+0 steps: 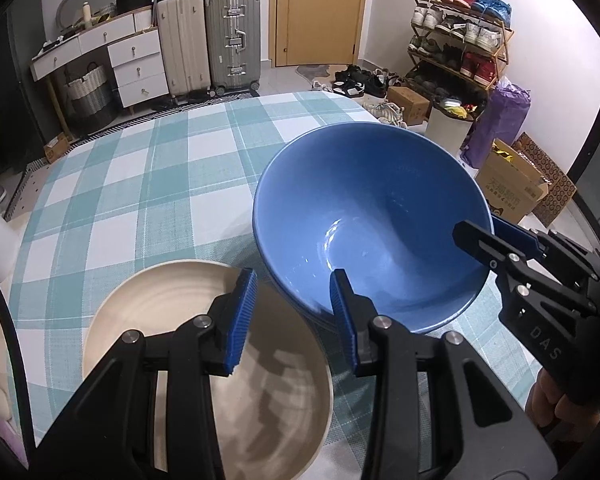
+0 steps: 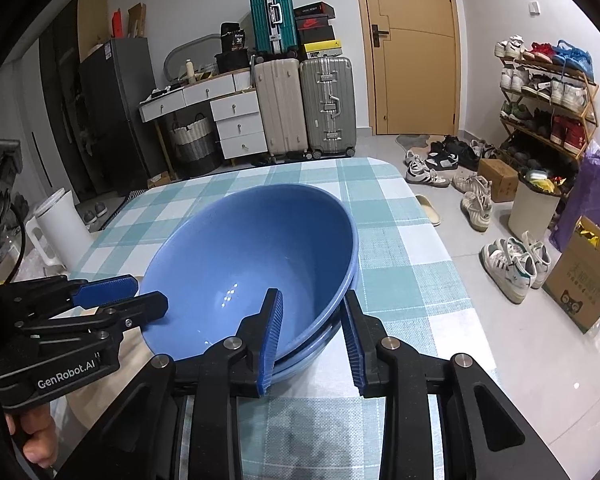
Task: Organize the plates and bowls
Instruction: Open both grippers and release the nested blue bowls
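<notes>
So, the blue bowl sits tilted on the checked tablecloth, nested in a second blue bowl whose rim shows just beneath it on the near side — you can see the double edge in the right wrist view. Your right gripper straddles that near rim: one finger is inside the top bowl, the other stands outside the wall, and there is a visible gap between the outer pad and the bowl, so the jaws are spread and not yet pinching. The rim runs straight across between the fingers, which is the relation the next move turns on — closing here would, I judge, catch the wall of the upper bowl and perhaps the lower one too.

Your left gripper hangs beside the bowl on its left, also spread, holding nothing; its left finger is over the cream plate and its right finger is at the blue bowl's outer wall (touching or just shy, I cannot tell). The plate lies flat, just beside the bowls, its edge running under theirs.

The right hand is the nearer one and already aligned. It reaches in low from the bowl's near right side, fingers pointing forward and slightly down.
</notes>
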The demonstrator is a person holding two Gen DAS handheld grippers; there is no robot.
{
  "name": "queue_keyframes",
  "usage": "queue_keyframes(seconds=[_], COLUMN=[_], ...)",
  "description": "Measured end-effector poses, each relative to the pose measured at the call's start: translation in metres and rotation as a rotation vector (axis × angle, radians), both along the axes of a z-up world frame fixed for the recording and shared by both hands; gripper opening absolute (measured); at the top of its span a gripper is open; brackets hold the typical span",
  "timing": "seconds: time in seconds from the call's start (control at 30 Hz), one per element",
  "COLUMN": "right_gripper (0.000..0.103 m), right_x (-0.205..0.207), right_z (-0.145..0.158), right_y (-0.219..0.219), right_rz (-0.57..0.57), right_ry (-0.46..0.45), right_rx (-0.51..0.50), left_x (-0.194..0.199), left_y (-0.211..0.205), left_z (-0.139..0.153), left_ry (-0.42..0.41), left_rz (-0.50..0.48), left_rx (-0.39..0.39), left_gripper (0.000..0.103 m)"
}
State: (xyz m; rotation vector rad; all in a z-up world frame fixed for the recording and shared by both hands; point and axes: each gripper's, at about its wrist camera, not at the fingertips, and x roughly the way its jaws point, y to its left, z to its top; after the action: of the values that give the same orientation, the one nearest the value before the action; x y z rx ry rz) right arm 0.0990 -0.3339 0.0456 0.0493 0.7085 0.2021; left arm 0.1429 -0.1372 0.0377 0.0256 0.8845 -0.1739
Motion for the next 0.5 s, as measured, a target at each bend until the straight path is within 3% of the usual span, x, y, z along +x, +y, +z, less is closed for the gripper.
queue_keyframes(seconds=[0.17, 0.23, 0.33, 0.37, 0.4, 0.47, 0.5], right_gripper=[0.030, 0.034, 0.056, 0.058, 0.059, 0.073, 0.078], right_x=[-0.001, 0.001, 0.004, 0.005, 0.006, 0.007, 0.006], right_z=[0.001, 0.001, -0.001, -0.002, -0.002, -0.002, -0.001], right_y=[-0.001, -0.006, -0.013, -0.016, -0.018, -0.021, -0.023], right_rz=[-0.025, -0.030, -0.049, -0.052, -0.053, -0.048, -0.044], right_ry=[-0.024, -0.019, -0.014, -0.006, -0.001, 0.002, -0.002], right_rx=[-0.075, -0.063, -0.031, -0.020, -0.014, 0.007, 0.022], left_x=[0.002, 0.005, 0.010, 0.012, 0.014, 0.016, 0.018], left_y=[0.009, 0.012, 0.020, 0.023, 0.026, 0.033, 0.036], left_z=[-0.001, -0.001, -0.001, -0.001, 0.000, 0.003, 0.004], left_ry=[-0.002, 0.000, 0.005, 0.005, 0.004, -0.007, -0.013], left_rz=[0.003, 0.001, 0.020, 0.026, 0.028, 0.039, 0.042], left_rx=[-0.019, -0.018, -0.024, -0.036, -0.051, -0.084, -0.097], left_gripper=[0.040, 0.047, 0.052, 0.054, 0.059, 0.071, 0.082])
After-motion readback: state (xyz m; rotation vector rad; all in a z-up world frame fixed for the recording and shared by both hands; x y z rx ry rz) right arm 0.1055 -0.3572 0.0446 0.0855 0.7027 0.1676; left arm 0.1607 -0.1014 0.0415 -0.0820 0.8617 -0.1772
